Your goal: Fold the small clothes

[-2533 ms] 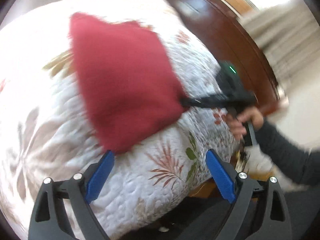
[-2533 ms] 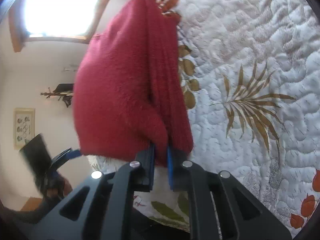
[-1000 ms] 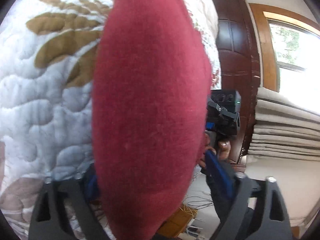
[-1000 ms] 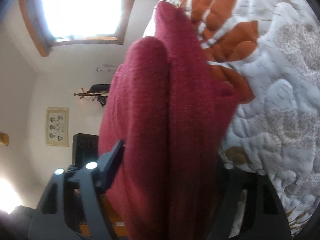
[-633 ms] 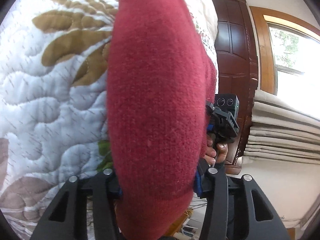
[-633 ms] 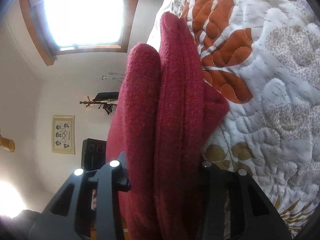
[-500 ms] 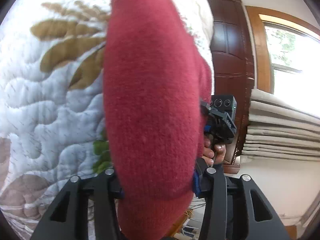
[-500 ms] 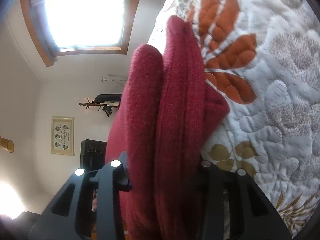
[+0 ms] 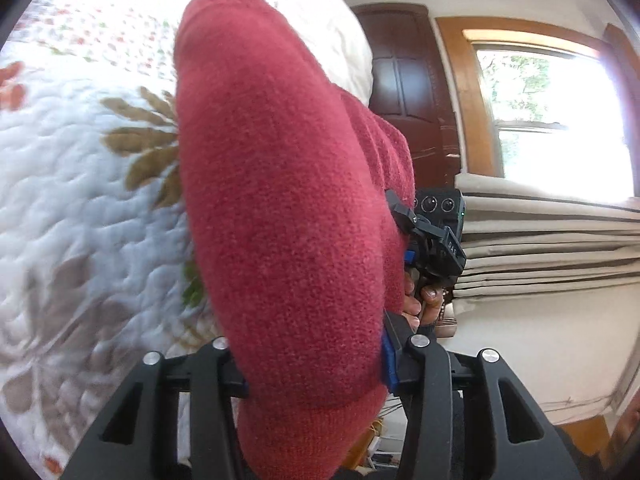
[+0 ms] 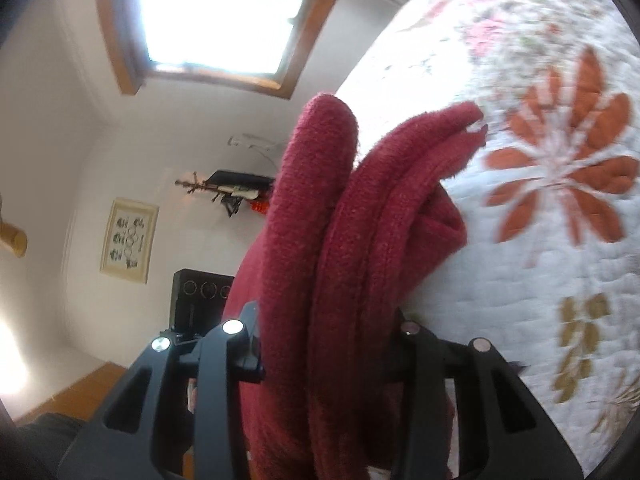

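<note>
quilted bedspread [image 9: 72, 216] with leaf print fills the background of both wrist views; window [image 9: 560, 120] and dark wooden door [image 9: 404, 92] behind. red knit garment [image 9: 280, 208] sits between the two grippers, folded into several thick layers, its far end against the quilt (whether it rests there or hangs just off it, cannot tell). left gripper [image 9: 314, 364] is clamped on one end of the bundle, jaws pressed into the knit. right gripper [image 10: 328, 344] is clamped on the other end, layers stacked edge-on between its jaws. judgement: soft, light, bulky, not fragile; fuzzy knit grips well but layers can slide over each other. best hold is across all layers near the folded edge, so none slips out
</note>
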`<state>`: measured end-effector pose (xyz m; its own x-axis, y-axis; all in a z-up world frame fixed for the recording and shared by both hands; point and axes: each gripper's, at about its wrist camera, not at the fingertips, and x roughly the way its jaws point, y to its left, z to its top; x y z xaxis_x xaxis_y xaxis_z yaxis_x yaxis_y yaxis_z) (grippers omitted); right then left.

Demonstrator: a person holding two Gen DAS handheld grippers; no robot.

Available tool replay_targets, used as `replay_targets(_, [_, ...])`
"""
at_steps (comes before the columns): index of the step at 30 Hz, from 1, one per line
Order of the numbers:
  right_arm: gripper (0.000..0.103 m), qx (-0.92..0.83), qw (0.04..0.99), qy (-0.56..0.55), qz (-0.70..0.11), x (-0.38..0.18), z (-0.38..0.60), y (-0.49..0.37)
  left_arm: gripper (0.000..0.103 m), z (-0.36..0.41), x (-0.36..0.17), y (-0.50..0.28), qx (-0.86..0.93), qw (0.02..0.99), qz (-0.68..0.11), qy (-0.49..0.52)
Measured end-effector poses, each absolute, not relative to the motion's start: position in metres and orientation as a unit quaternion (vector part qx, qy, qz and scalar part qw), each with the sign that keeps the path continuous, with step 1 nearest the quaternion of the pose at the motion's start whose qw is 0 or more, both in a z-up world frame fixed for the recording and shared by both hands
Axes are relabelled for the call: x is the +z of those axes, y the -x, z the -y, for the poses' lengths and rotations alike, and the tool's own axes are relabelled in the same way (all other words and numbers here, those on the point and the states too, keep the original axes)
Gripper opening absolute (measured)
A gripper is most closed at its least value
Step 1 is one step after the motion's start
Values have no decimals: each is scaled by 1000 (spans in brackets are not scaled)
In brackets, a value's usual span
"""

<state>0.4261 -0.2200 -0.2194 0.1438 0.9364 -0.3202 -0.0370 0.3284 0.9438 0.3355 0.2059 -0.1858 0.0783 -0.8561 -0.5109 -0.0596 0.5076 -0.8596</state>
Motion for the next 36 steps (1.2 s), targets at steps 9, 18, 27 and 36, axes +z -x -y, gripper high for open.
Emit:
replay_targets(9, [44,387,588,-355,-615,-259,106,-365,49,-301,-268,-236,-242,595,-629,437])
replay_targets(18, [74,333,627,-373,-598,-244,166,-360,76,-322,-253,-226,-235,643,-602,410])
replay_targets(27, [33,347,635,-310,-617,-249,129,-415,76,-279,-156,-196,-329,732,-514,302])
replay_targets(36, [13,314,659,-263,-631,-271,125,-410,73,-231,-241,-191,-358,663,-596,278])
